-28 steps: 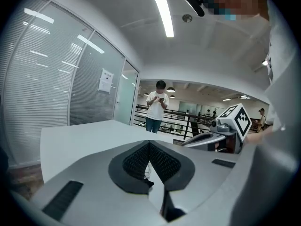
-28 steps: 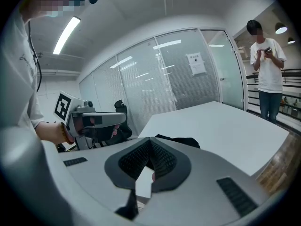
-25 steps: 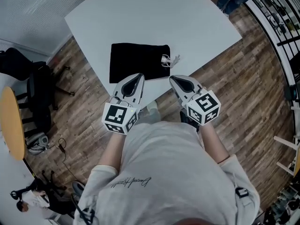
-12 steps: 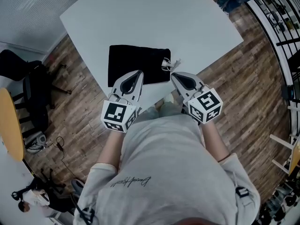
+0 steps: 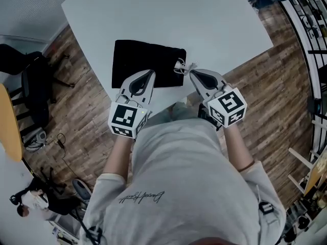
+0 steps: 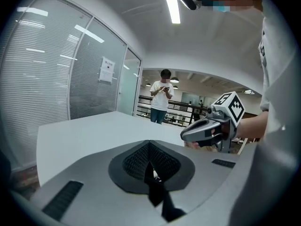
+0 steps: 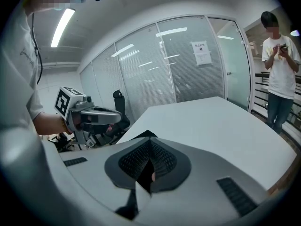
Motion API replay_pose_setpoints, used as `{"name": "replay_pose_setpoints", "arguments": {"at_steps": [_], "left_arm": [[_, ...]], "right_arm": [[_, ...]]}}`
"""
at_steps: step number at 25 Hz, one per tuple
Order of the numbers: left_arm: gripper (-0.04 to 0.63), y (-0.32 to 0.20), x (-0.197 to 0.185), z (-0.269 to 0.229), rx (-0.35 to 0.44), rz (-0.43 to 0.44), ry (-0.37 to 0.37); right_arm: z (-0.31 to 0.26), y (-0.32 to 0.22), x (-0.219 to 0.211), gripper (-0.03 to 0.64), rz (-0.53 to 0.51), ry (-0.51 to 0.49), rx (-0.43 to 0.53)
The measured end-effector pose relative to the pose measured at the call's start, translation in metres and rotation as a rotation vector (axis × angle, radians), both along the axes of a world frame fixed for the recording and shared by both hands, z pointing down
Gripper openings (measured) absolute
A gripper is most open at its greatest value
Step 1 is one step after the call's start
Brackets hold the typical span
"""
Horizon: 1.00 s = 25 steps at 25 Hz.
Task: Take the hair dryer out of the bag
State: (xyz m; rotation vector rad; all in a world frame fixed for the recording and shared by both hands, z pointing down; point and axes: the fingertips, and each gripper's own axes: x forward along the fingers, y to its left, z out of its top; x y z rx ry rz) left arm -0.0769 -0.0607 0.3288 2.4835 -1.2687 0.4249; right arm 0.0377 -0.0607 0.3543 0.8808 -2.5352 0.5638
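- Bag (image 5: pixel 145 63), black and flat, lay on the near part of the white table (image 5: pixel 168 19), its mouth to the right.
- A pale cord (image 5: pixel 185 65) trailed from that mouth onto the table.
- I could not see the dryer in any view.
- The left gripper (image 5: pixel 151 73) was held with its tip over the near right part of the bag; I could not tell whether it touched the cloth.
- In its own view the left jaws were pressed together with nothing between them.
- The right gripper (image 5: pixel 193 73) hung just right of the cord, its tip close to the bag's mouth but apart from the cloth as far as I could judge.
- Its jaws too were pressed together and empty.
- Both grippers pointed away from me and somewhat down, side by side, with the bag's right end between their tips.
- Left of the table a black chair (image 5: pixel 25 80) stood on the wood floor (image 5: pixel 265 86).
- Beyond the far side of the table a person (image 6: pixel 162 95) stood looking down at something in their hands.
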Motion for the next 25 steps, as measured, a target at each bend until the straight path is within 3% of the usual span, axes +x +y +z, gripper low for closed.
{"name": "replay_pose_setpoints", "arguments": {"at_steps": [19, 25], "left_arm": [[0.012, -0.008, -0.002, 0.047, -0.089, 0.028, -0.083], [0.012, -0.008, -0.001, 0.059, -0.063, 0.080, -0.202]], "right_arm": [[0.046, -0.018, 0.012, 0.025, -0.088, 0.113, -0.033], [0.060, -0.021, 0.014, 0.025, -0.109, 0.142, -0.042]]}}
